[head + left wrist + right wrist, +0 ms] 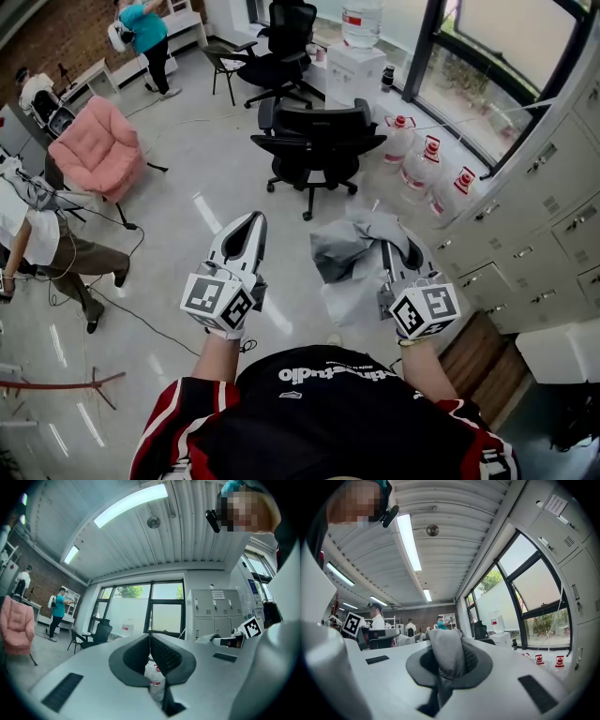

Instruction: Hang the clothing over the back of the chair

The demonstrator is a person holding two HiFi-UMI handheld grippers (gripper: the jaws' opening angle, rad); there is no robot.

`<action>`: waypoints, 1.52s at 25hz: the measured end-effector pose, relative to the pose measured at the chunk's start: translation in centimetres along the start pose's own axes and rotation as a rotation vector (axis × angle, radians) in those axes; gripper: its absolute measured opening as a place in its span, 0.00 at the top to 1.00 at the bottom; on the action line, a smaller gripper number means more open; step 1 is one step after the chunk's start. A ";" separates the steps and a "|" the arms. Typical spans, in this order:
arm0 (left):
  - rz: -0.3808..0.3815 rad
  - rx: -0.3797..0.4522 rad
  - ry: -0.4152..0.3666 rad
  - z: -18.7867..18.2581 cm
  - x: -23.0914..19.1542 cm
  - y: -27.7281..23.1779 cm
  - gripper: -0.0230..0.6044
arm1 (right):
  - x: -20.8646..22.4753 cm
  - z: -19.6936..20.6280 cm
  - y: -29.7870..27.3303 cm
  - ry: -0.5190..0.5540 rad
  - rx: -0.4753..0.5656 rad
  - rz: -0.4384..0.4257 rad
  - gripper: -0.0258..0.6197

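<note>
Right gripper: jaws closed tight on a fold of the clothing. In the right gripper view a thick wad of the cloth fills the space between the pads.
Left gripper: jaws pressed together with nothing between them. It is held level just beside the right gripper, apart from the cloth.
Where the clothing is: in the air in front of the person, hanging from the right gripper above the floor. It is well apart from the chair.
Clothing look: pale grey, soft and crumpled, bunched into loose folds. Part of it drapes back over the gripper's nose and the rest sags toward the left gripper.
Chair: a black office chair on castors, standing on the open floor ahead on the window side. The top of its back is bare.
Why held so: a grip at one point likely suits carrying, since the rest can hang free. The idle left gripper seems kept close so it can take a second edge and spread the cloth.
Stage: probably the carry toward the chair, with nothing hung yet.
Next need: get close, lift the cloth above the back's top edge and lay it across.
Risk: a bunched garment could slide off one side.
</note>
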State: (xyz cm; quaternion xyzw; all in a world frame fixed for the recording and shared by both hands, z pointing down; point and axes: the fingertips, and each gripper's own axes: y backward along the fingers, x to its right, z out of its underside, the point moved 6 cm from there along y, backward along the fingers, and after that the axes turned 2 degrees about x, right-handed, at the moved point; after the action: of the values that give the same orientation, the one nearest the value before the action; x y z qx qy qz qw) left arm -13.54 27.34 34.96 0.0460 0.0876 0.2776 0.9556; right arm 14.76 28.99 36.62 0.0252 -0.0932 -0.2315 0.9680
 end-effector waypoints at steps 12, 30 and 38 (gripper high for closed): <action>0.001 -0.006 -0.010 0.1 1.1 -1.9 0.92 | 1.9 -0.6 -0.5 -0.007 0.006 -0.014 0.93; -0.010 -0.011 -0.016 1.1 2.2 -6.8 0.92 | 6.4 -1.0 -2.9 -0.018 0.019 -0.059 0.93; -0.027 -0.007 -0.028 1.7 4.0 -8.2 0.92 | 7.9 -1.1 -3.0 -0.023 0.028 -0.110 0.93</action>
State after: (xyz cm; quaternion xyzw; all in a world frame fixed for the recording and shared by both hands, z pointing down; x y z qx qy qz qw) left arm -5.57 22.52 34.91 0.0455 0.0739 0.2642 0.9605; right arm 20.59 22.71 36.57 0.0412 -0.1061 -0.2832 0.9523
